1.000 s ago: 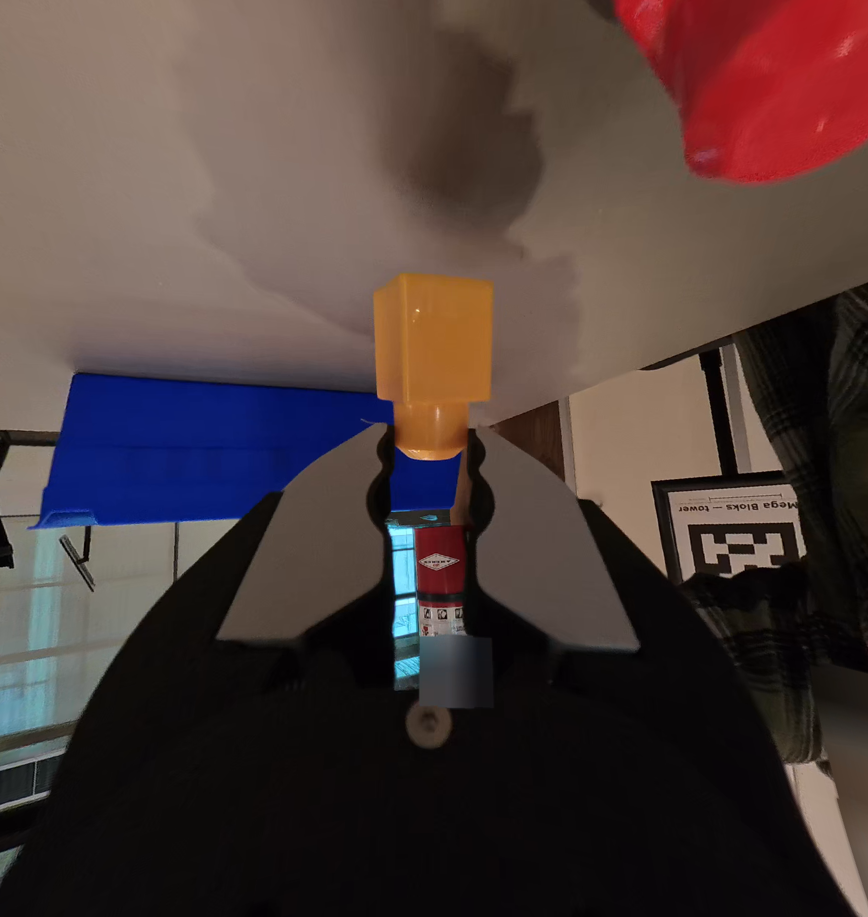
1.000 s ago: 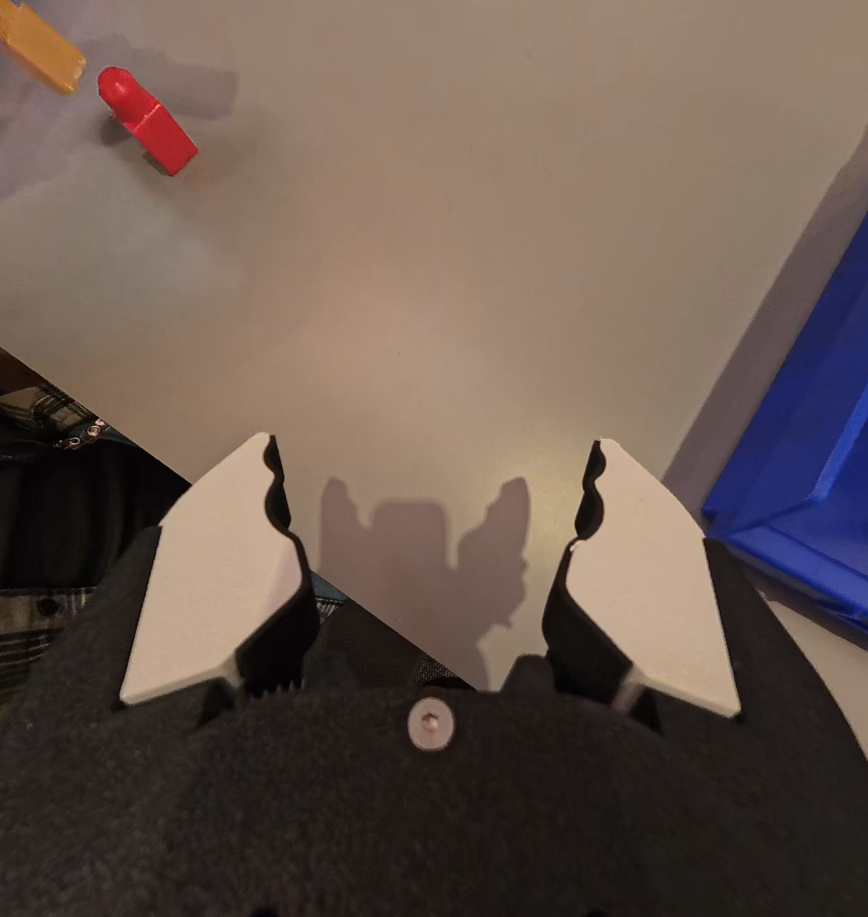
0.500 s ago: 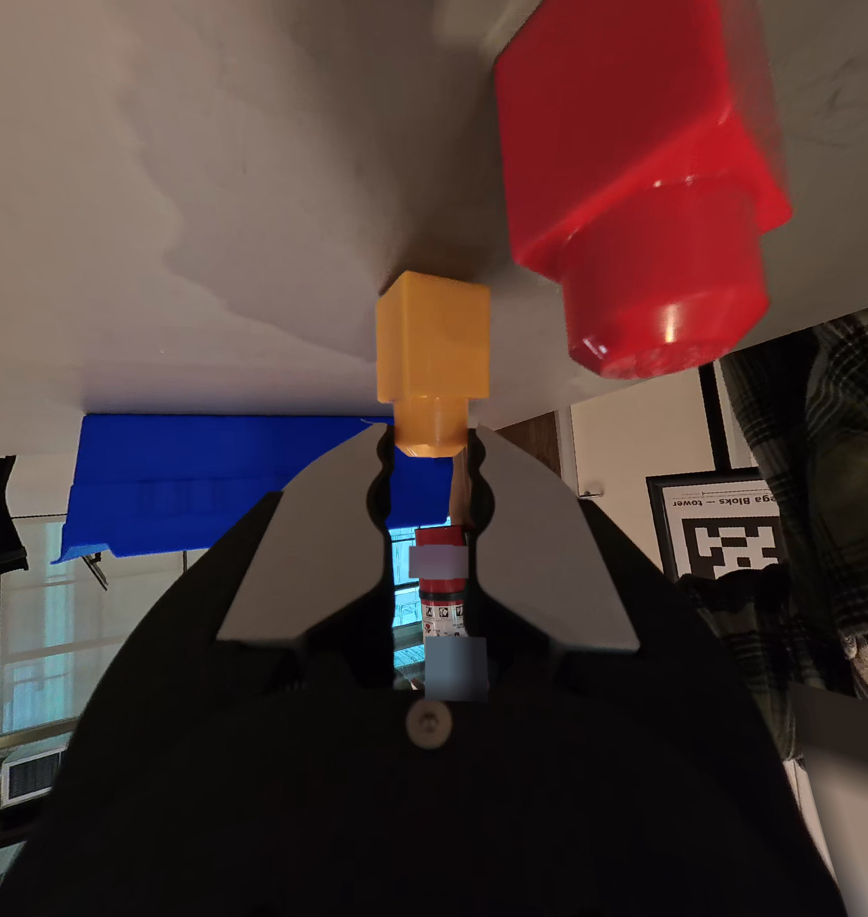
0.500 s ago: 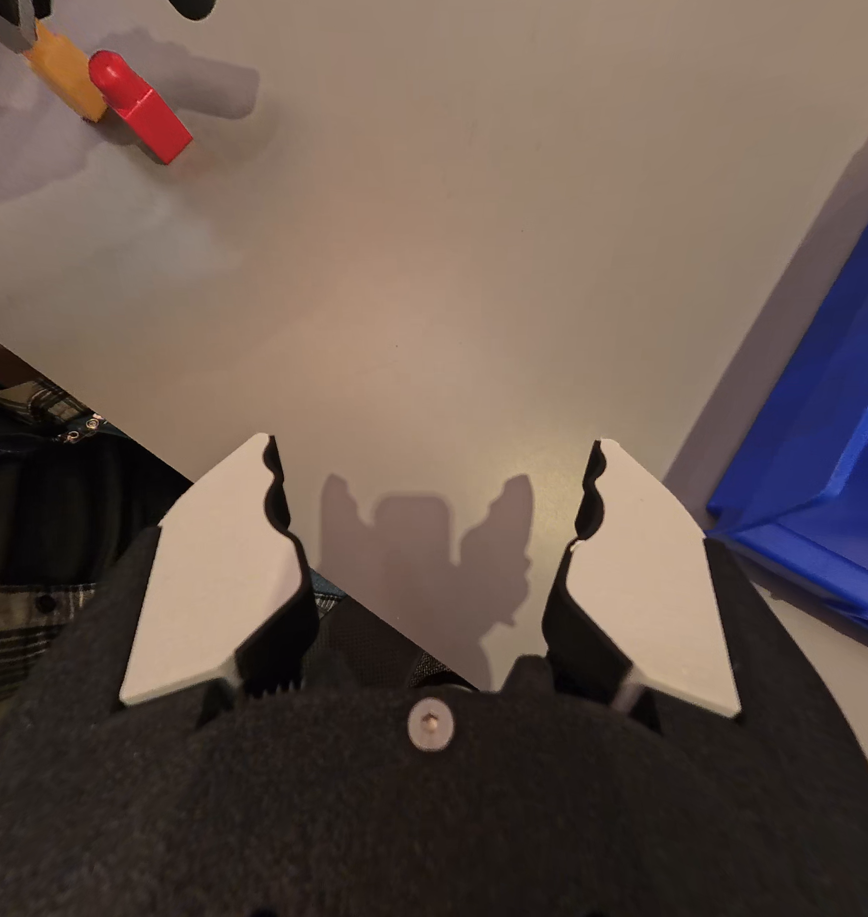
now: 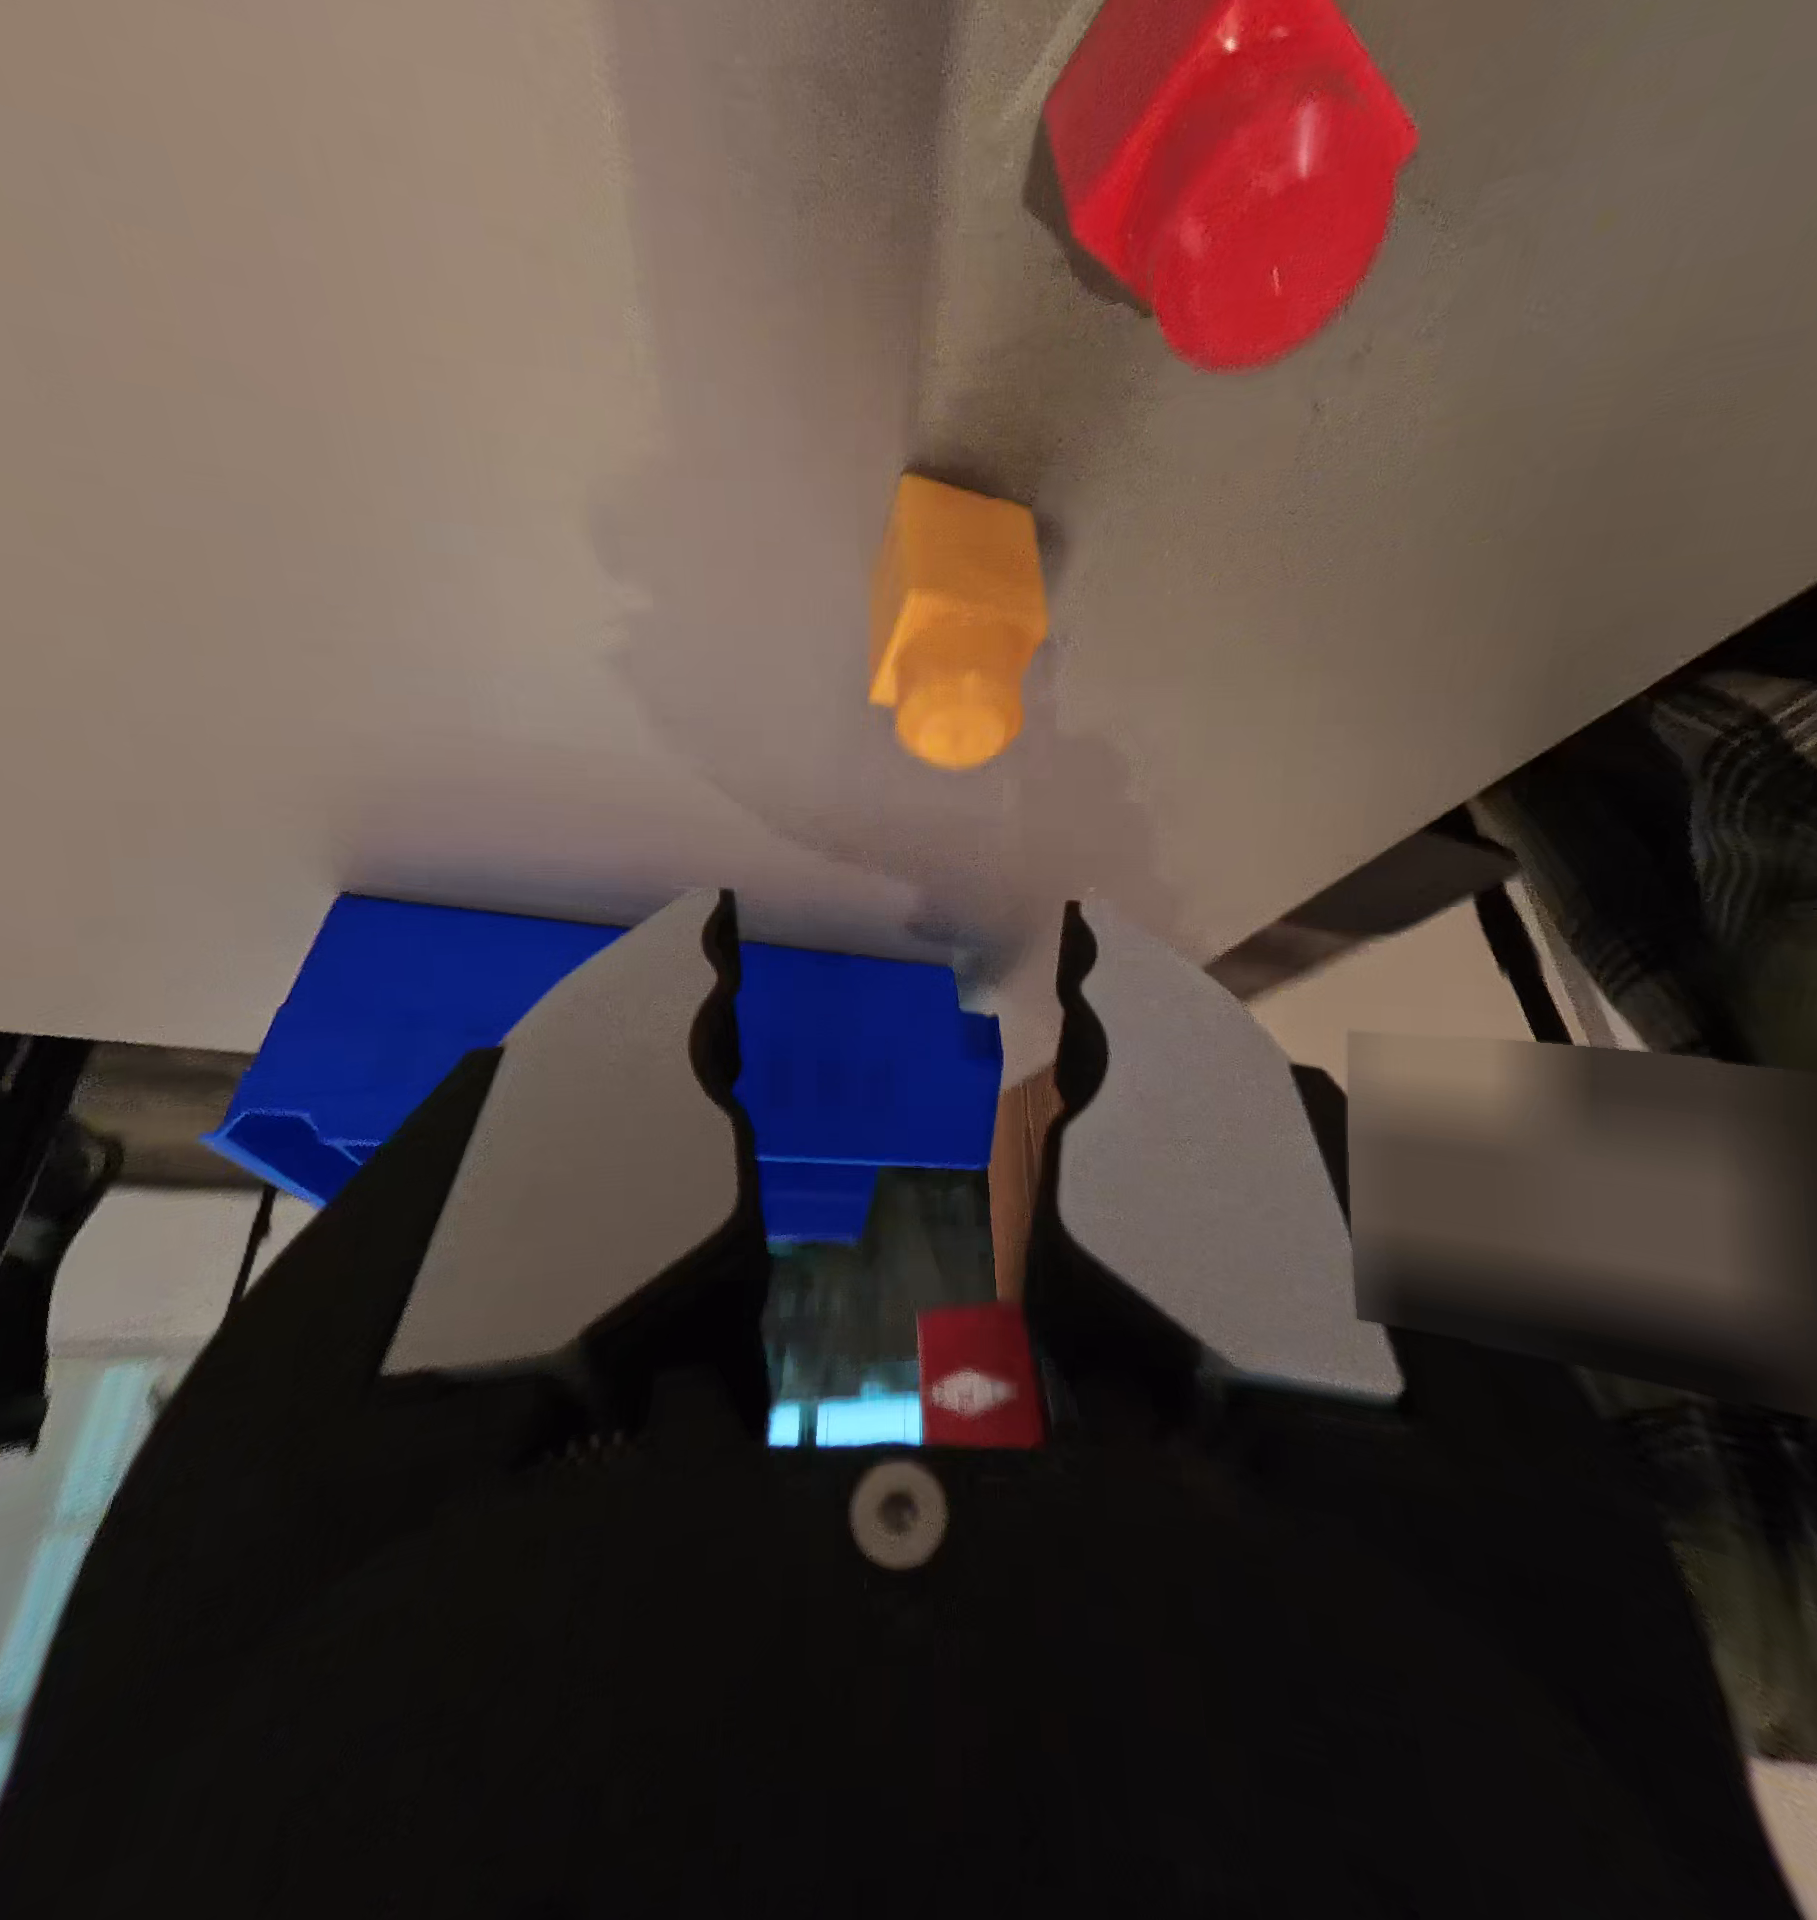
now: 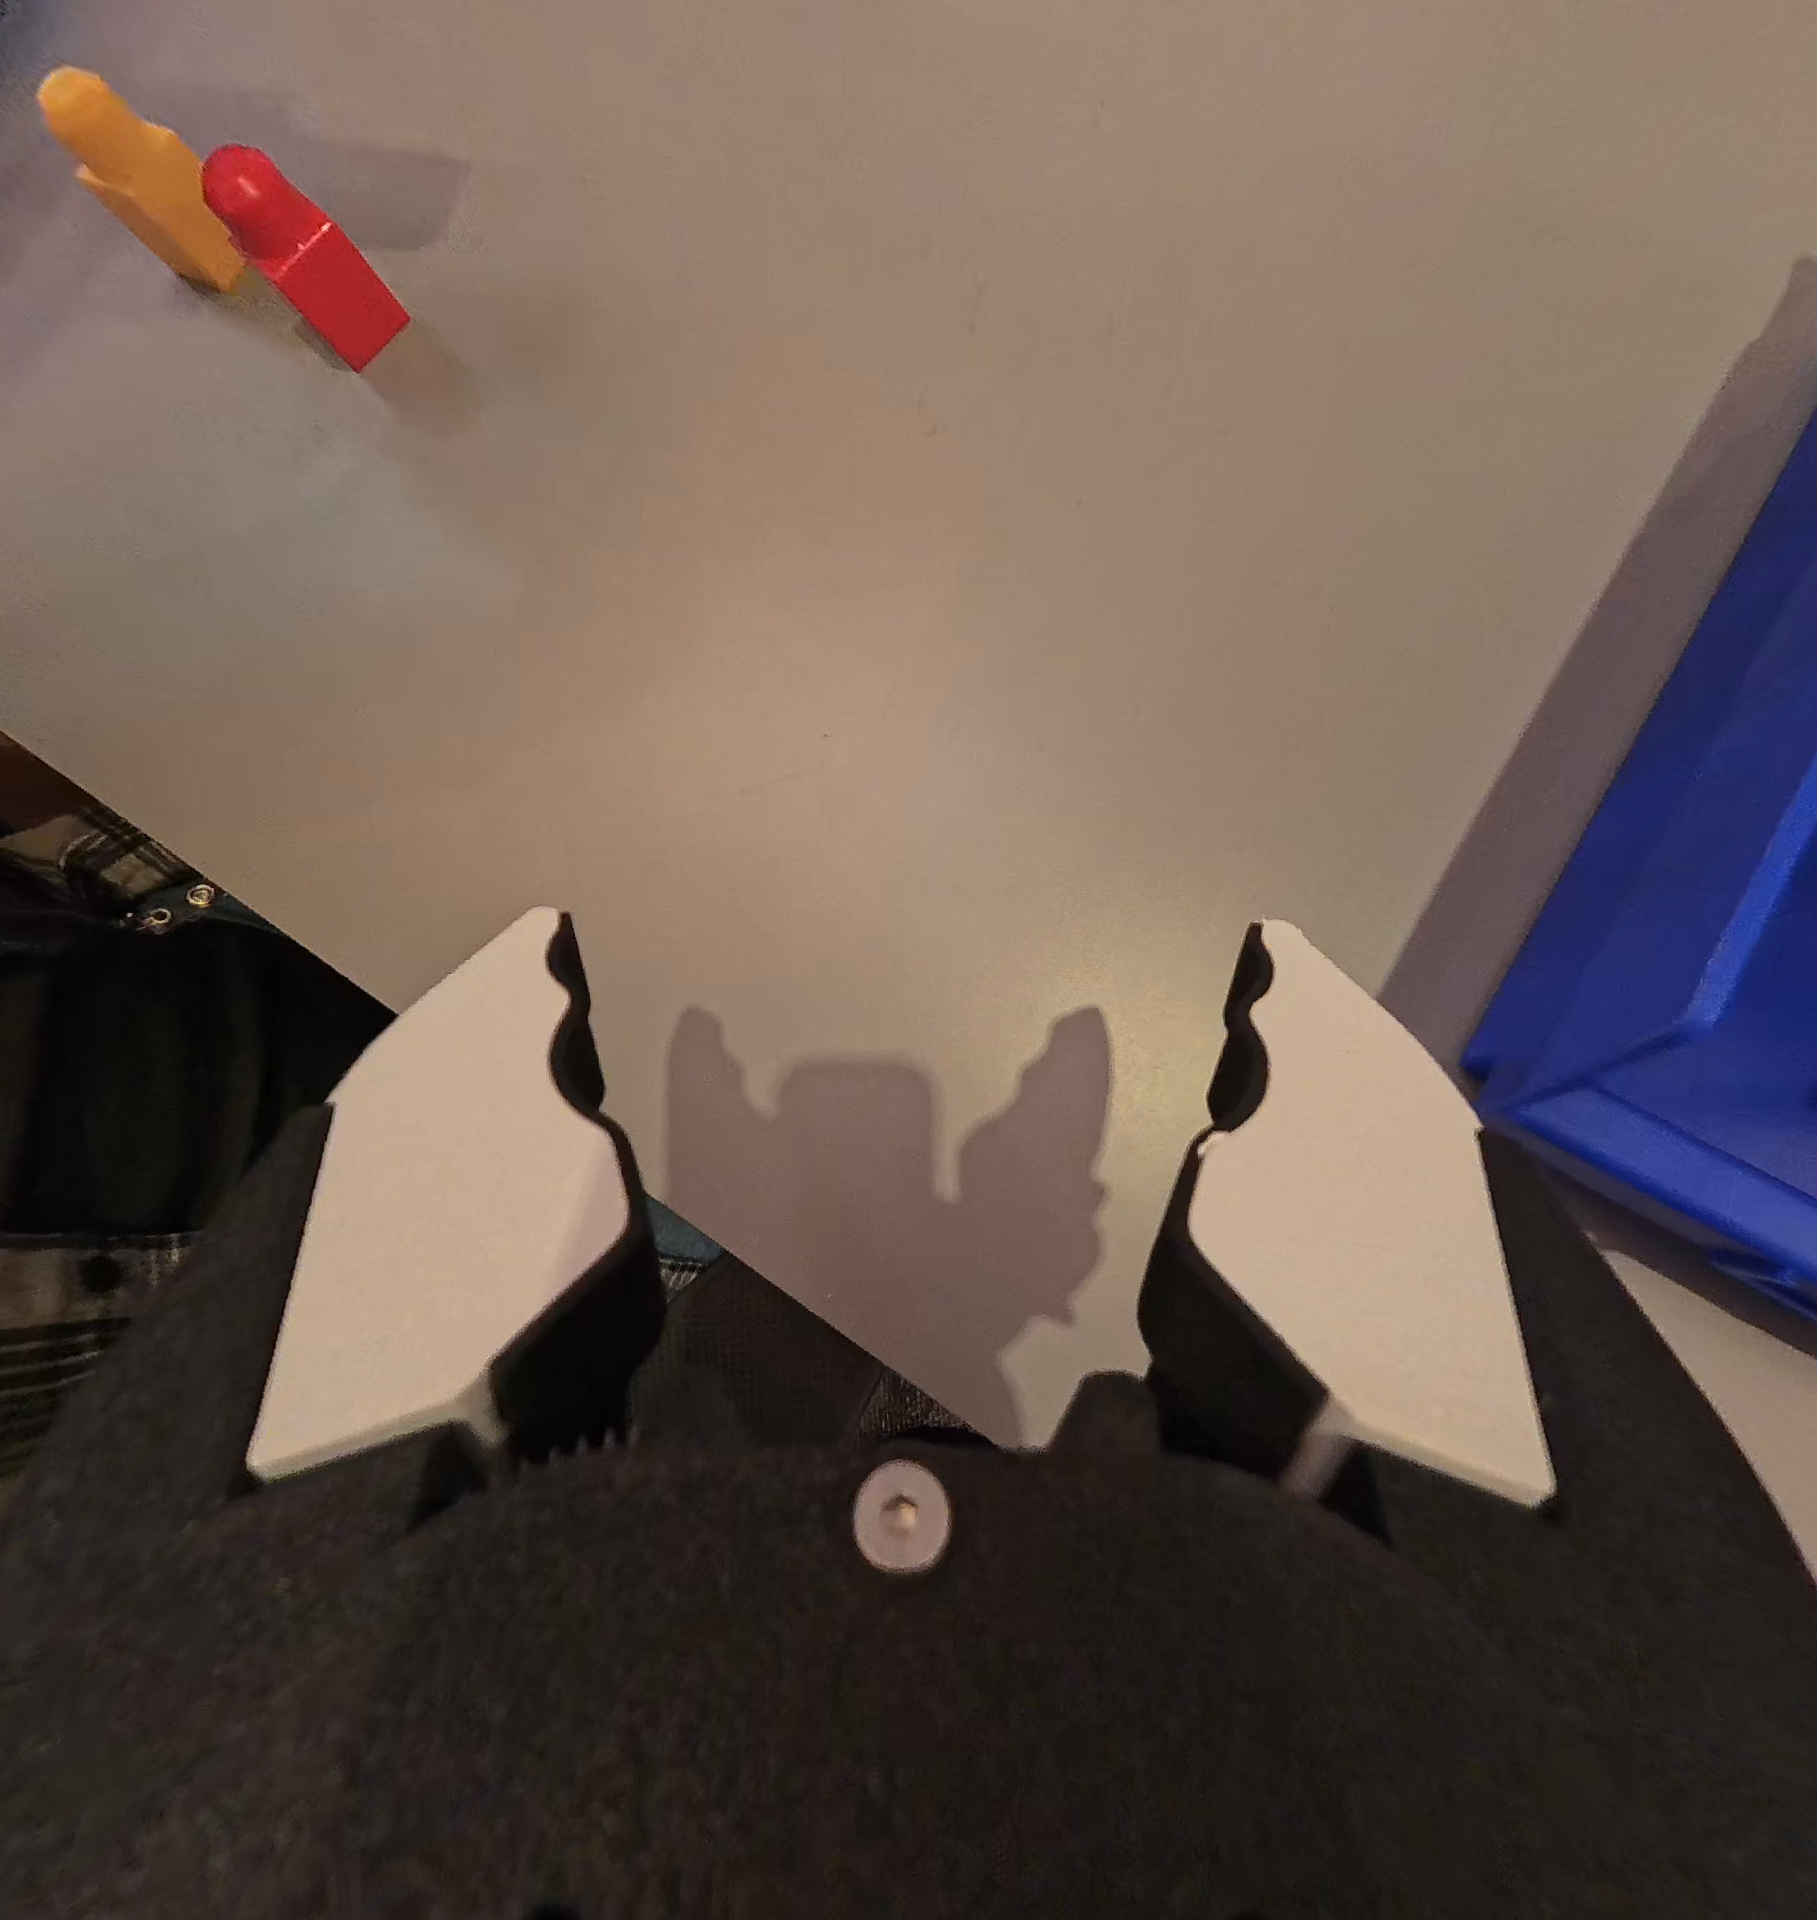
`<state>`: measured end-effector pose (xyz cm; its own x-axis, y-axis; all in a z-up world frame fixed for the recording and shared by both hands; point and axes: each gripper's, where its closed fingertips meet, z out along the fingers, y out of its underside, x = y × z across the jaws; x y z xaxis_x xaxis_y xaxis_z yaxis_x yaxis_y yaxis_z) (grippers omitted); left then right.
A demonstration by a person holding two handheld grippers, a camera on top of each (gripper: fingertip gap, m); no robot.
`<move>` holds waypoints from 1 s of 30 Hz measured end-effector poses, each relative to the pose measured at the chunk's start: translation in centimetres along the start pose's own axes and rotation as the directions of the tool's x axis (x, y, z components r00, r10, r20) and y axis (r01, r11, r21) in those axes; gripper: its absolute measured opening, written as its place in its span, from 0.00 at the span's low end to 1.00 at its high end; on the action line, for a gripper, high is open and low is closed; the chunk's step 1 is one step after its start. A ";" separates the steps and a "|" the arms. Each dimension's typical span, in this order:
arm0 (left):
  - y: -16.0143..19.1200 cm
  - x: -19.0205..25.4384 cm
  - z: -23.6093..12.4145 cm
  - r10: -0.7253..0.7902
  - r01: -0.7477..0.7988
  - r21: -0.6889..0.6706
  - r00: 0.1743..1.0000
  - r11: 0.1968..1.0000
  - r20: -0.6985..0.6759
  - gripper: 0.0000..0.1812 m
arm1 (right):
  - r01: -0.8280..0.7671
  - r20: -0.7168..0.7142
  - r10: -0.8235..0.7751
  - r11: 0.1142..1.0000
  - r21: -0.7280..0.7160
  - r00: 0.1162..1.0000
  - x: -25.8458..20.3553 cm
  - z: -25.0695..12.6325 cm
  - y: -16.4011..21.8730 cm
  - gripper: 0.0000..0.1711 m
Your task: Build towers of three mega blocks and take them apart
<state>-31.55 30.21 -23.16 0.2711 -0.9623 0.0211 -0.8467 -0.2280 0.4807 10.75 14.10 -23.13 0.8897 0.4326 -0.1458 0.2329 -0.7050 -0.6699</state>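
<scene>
My left wrist view is dim and motion-smeared; the red block shows small glare spots. My right wrist view is sharper, a warm glow mid-table, crisp finger shadows below, wide-angle stretching toward the edges.

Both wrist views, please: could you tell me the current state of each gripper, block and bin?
Left gripper: open, empty.
Right gripper: open wide, empty.
Orange block: standing free on the table, stud up.
Red block: upright, unstacked.
Blue bin: open-topped, something red inside.
</scene>
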 end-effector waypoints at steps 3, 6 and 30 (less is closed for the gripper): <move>4.3 -1.9 -3.5 -0.087 0.069 0.256 0.994 0.964 0.059 0.35 | -0.002 -0.001 0.002 1.000 0.009 1.000 0.2 0.1 -0.2 0.68; 10.6 -3.7 -4.3 -0.164 0.104 0.385 0.978 0.917 0.125 0.35 | -0.001 0.006 0.001 1.000 0.017 1.000 0.3 0.7 -0.7 0.67; 26.3 -4.5 19.3 -0.001 0.003 0.104 1.000 0.995 -0.012 0.22 | 0.050 0.035 -0.049 0.998 -0.030 0.998 -2.0 3.8 -3.0 0.68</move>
<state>-63.89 25.71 -27.57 0.2778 -0.9601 0.0314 -0.8892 -0.2447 0.3865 6.79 17.46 -23.58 0.8631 0.4857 -0.1383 0.2887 -0.6992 -0.6541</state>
